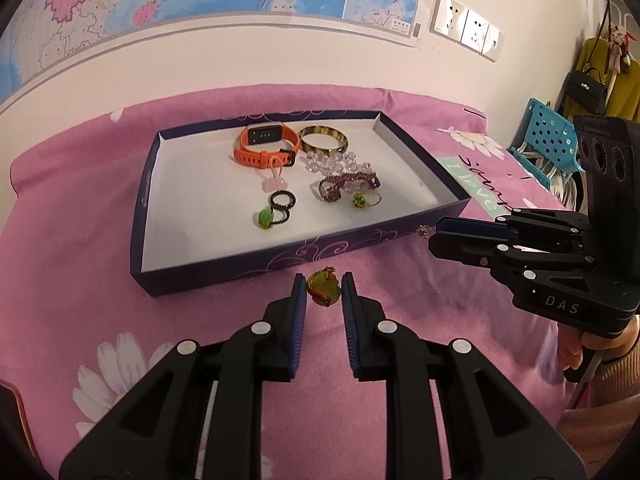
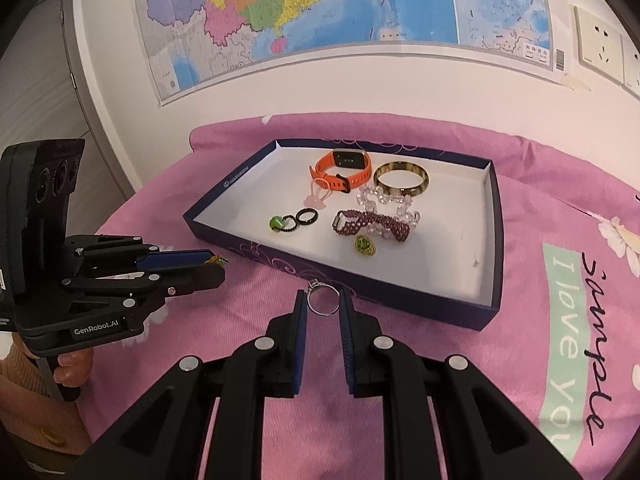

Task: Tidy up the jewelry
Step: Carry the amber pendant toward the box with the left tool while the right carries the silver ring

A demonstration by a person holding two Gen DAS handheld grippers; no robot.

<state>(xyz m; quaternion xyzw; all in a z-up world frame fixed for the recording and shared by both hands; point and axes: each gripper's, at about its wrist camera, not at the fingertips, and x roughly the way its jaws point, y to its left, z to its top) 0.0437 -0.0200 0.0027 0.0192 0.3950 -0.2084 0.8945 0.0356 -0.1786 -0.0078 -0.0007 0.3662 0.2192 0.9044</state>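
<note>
The left tool (image 1: 324,294) pinches a light yellow pendant (image 1: 323,291) and the right tool (image 2: 323,300) a thin, slippery silver ring (image 2: 322,300) across its band, both just before the jewelry tray (image 2: 400,280).

The left hand-held gripper (image 1: 323,291) points down and forward. Its two blue pads (image 1: 299,300) are close together and pinch a small yellow pendant (image 1: 323,289). The right hand-held gripper (image 2: 322,303) points down too, its pads squeezing a thin silver ring (image 2: 322,300). A hand (image 1: 576,350) in a pink sleeve (image 1: 608,392) grips the right handle.
</note>
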